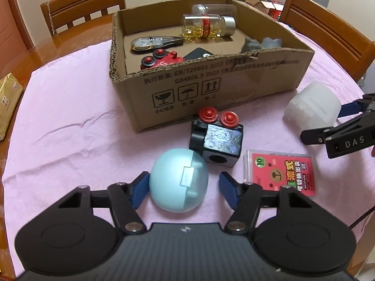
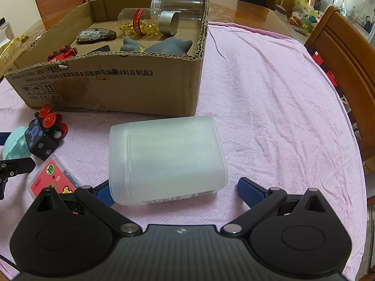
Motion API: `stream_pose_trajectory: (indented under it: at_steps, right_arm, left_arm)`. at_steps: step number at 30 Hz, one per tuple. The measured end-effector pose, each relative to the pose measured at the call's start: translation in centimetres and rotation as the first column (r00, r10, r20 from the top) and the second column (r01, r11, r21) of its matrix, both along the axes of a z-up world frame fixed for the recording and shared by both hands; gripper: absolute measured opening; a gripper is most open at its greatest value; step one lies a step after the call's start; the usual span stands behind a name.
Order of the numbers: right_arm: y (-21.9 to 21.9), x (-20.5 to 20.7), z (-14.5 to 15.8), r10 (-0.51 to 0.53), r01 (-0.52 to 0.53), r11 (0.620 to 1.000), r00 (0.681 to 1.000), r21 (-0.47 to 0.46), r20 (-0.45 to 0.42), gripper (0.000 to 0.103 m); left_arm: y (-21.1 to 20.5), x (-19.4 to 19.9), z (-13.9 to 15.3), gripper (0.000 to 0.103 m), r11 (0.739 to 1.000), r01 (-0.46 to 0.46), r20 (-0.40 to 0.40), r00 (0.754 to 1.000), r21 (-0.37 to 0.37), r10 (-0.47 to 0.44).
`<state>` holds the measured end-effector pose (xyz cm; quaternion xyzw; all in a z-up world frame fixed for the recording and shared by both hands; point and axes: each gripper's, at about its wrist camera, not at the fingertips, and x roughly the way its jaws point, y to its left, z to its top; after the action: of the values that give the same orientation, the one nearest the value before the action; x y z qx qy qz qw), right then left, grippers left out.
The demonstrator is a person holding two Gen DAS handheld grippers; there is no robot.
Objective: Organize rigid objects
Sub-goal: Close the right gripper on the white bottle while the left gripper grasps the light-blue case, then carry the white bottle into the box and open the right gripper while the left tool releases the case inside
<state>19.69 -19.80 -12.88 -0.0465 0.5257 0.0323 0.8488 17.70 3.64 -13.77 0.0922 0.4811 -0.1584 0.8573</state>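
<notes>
left wrist | left gripper (image 1: pixel 184 186) fingers apart around blue ball (image 1: pixel 178 182) | right gripper (image 2: pixel 174 190) fingers apart, frosted box (image 2: pixel 167 158) between

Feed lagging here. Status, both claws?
Left claw straddling blue ball, one pad clear. Right claw open around white jar. Box path clear.

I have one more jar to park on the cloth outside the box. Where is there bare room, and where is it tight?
Bare cloth lies right of the box and frosted tub, out to the chair. Another patch lies left of the box and blue ball. It is crowded in front of the box: ball, black toy train, card pack, tub.
</notes>
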Motion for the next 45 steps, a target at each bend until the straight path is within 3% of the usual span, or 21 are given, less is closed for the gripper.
stream_pose_trajectory:
  at_steps: [7,16,20,29,37,45]
  right_arm:
    - [-0.1,0.4,0.0,0.033,-0.033,0.999,0.999,-0.001,-0.006,0.103]
    - [0.1,2.0,0.0,0.083,-0.084,0.996,0.995,-0.005,-0.063,0.103]
    - [0.6,2.6,0.0,0.082,-0.083,0.997,0.994,-0.009,-0.074,0.103]
    - [2.4,2.7,0.7,0.084,-0.087,0.995,0.995,-0.057,-0.057,0.091]
    - [2.0,2.8,1.0,0.114,-0.117,0.992,0.991,-0.048,-0.067,0.087]
    - [1.1,2.5,2.0,0.248,-0.248,0.969,0.966,0.015,-0.074,0.086]
  left_arm:
    - [0.1,0.4,-0.1,0.064,1.000,0.011,0.000,1.000,0.001,-0.011]
    - [0.7,1.5,0.0,0.066,0.988,0.153,-0.041,0.988,0.030,-0.152]
    - [0.9,1.7,0.0,0.062,0.984,0.175,-0.040,0.984,0.017,-0.174]
    - [1.3,1.8,0.1,0.056,0.979,0.203,-0.042,0.978,0.014,-0.202]
    - [0.6,2.0,0.3,0.052,0.981,0.188,-0.071,0.980,0.037,-0.185]
    - [0.1,1.5,0.8,0.051,0.992,0.116,-0.117,0.987,0.051,-0.110]
